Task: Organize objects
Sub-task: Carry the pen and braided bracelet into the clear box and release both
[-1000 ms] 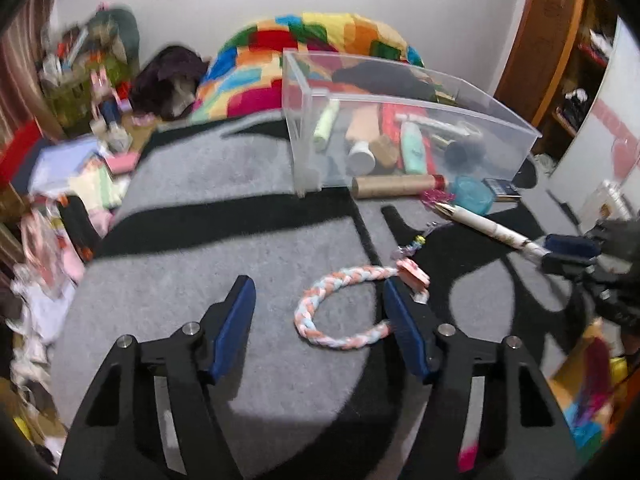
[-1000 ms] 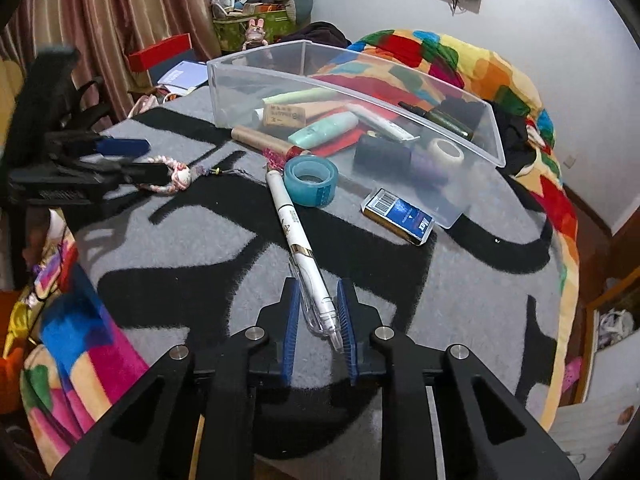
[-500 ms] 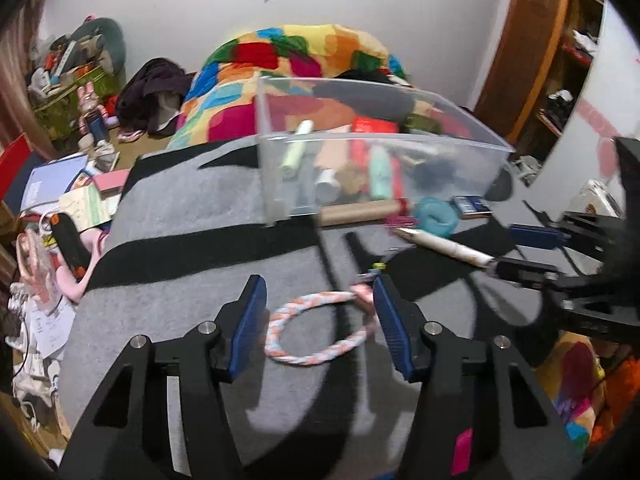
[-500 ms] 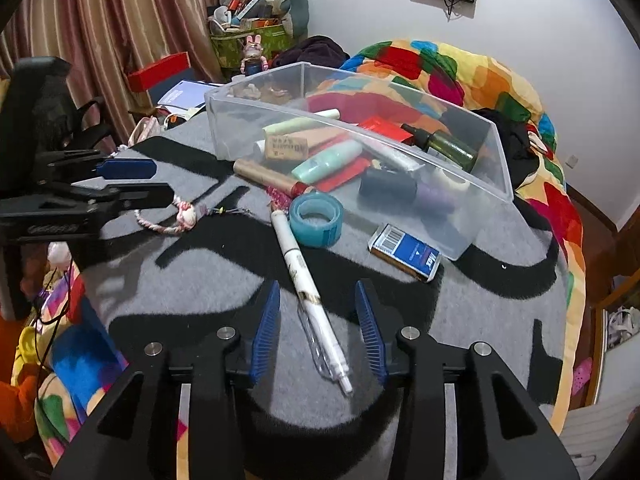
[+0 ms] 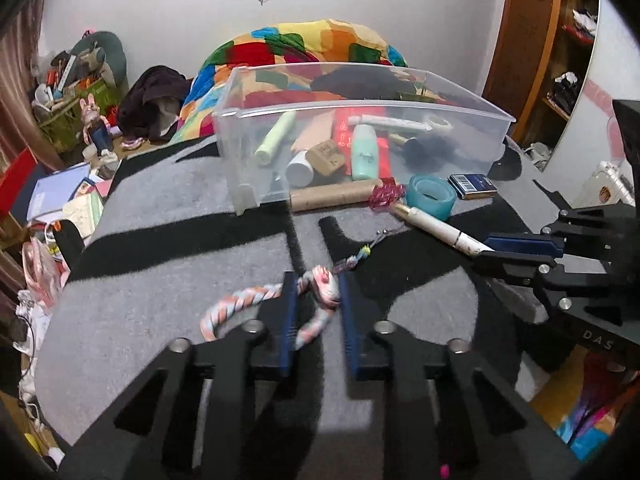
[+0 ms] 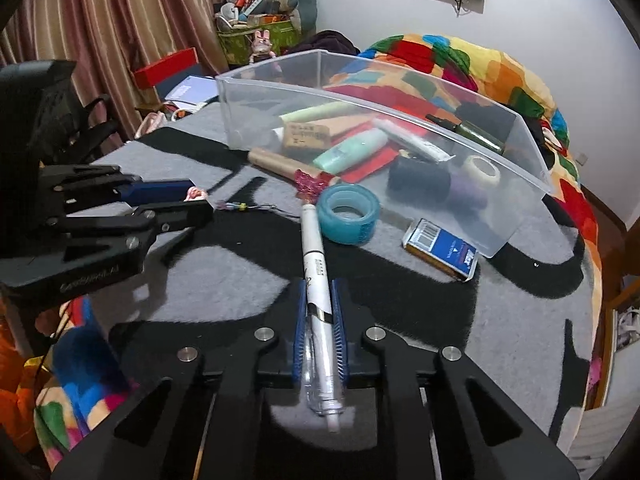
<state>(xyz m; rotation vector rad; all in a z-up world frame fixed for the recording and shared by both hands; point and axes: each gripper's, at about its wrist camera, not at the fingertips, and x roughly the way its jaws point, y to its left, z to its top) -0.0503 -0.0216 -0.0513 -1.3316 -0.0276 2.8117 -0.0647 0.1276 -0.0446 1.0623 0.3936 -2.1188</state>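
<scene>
Pastel braided cord loop (image 5: pixel 256 300), bunched between blue fingers (image 5: pixel 289 320).

Even indoor light from above; both views bend strongly at their dark, vignetted corners. Soft shadows lie on the grey blanket (image 5: pixel 168 264). The braided rope (image 5: pixel 244 300) is slightly motion-blurred.

Pink-white-blue braided cord (image 5: pixel 256 300), white pen (image 6: pixel 316 272), teal tape roll (image 6: pixel 347 213), grey-and-black blanket (image 6: pixel 440 320)

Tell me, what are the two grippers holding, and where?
The left gripper pinches the braided rope loop at its knotted end. The right gripper squeezes the white pen near its clear clicker end.
</scene>
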